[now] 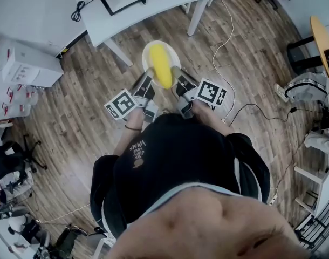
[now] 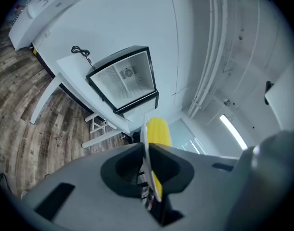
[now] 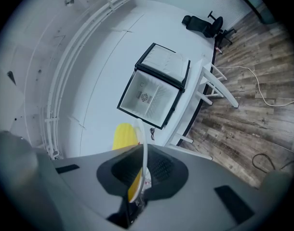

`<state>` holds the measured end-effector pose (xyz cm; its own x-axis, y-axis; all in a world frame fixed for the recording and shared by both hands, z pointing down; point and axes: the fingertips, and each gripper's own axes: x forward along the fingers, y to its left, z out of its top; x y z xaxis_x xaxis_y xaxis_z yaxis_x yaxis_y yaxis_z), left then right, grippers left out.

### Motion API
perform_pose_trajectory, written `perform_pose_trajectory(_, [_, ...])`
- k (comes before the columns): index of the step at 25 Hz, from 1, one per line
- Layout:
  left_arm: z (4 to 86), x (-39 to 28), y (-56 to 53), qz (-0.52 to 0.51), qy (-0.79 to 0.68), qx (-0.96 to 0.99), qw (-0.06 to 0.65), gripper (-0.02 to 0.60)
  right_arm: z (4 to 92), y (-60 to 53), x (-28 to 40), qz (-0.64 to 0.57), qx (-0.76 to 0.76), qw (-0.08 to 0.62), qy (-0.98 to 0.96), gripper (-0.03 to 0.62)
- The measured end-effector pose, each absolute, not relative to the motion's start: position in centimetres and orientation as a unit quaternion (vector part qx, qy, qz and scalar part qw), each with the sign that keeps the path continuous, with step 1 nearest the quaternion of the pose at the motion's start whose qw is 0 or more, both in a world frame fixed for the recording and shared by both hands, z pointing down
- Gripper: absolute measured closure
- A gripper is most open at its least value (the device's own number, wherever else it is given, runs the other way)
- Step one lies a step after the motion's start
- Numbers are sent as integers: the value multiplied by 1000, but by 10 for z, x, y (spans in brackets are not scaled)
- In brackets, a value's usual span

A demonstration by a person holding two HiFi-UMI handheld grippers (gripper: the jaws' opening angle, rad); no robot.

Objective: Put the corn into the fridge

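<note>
Plainly the yellow cob of corn is not gripped itself: it lies loose on a small round white plate, carried in the air above the wood-plank floor at twelve o'clock from the person's chest. The left gripper has its fingers clamped on the plate's rim at about seven o'clock, and the right gripper has its fingers pinched on the rim at about five o'clock. The cob looks light, stiff and rounded, so it would likely roll if the shallow plate tipped. The plate looks thin, hard, smooth and probably breakable, so the two holds on its near rim seem the sensible grip, with the plate kept level. Only the head view shows the whole cob lying lengthwise with both grippers flanking it. The two gripper views show what it crops: the plate edge-on between the pads, and beyond it, at twelve o'clock and well apart, the small black-framed fridge with its door swung open, standing on the white desk.
</note>
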<state>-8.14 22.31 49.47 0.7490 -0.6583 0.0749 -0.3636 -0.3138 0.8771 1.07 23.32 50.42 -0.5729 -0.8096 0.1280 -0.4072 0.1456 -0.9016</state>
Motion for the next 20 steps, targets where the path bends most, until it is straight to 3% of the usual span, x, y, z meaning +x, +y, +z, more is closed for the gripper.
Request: perform_pose_trajectory(20, [493,-83,167,-162,-337,784,495,534,502,173,9,-513,-398,183,738,569])
